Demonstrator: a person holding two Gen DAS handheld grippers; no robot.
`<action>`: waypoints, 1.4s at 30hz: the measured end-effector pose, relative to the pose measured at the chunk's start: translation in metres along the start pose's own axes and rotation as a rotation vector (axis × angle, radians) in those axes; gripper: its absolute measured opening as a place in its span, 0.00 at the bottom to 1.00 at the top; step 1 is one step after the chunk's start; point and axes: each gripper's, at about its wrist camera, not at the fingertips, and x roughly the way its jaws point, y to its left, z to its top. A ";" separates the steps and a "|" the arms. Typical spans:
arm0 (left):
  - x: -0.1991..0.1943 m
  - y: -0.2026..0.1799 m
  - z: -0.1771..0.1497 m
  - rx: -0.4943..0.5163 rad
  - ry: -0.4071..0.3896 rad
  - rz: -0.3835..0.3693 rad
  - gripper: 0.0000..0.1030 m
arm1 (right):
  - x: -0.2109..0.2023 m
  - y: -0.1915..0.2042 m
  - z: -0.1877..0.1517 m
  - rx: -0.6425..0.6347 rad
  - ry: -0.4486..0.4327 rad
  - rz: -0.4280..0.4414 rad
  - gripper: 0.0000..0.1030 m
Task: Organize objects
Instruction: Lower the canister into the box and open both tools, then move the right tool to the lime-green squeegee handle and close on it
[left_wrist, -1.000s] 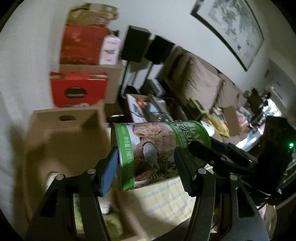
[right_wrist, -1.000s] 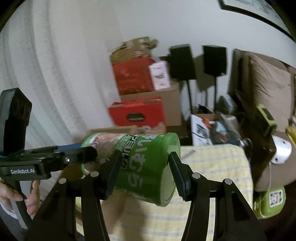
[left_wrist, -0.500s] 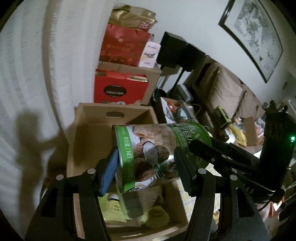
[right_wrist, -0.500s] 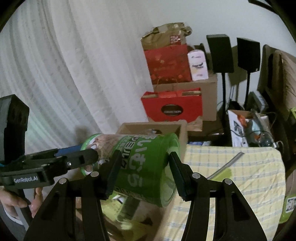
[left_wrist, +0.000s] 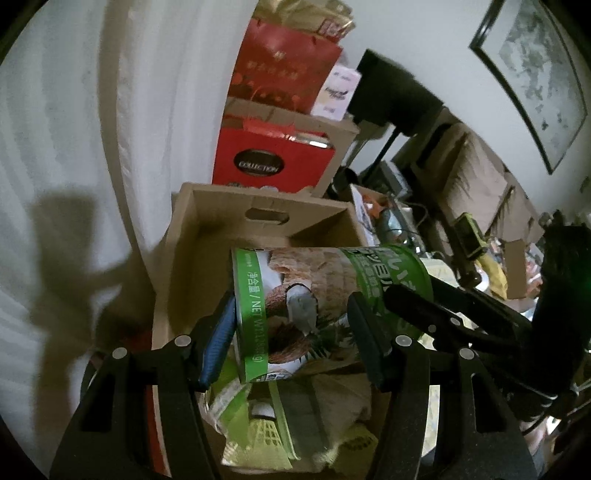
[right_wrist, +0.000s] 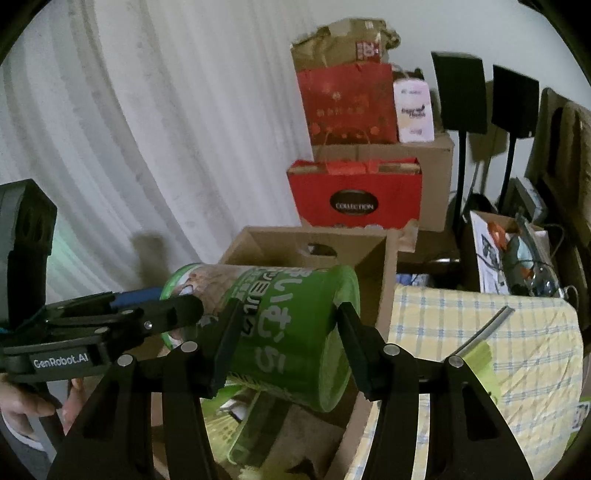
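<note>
Clamping green can (left_wrist: 325, 299) sideways in both jaws | above open cardboard box (left_wrist: 192, 229) | far half bare

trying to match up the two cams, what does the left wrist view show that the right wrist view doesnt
Only the left wrist view shows the framed picture on the wall and the coconut artwork on the can's label.

Only the right wrist view shows the yellow checked cloth beside the box, the metal strip lying on it, and a hand gripping the left tongs' handle.

Both show the green can held sideways between both tongs over the open cardboard box, the red COLLECTION bag and the white curtain.
</note>
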 end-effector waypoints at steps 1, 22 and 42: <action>0.007 0.003 0.002 -0.005 0.006 -0.001 0.55 | 0.007 -0.002 0.000 0.002 0.012 -0.002 0.53; 0.060 0.033 0.014 -0.071 0.054 0.072 0.73 | 0.059 -0.028 0.006 -0.024 0.090 -0.033 0.52; 0.017 -0.074 -0.027 0.057 0.048 -0.066 0.97 | -0.040 -0.103 -0.039 -0.003 0.066 -0.181 0.56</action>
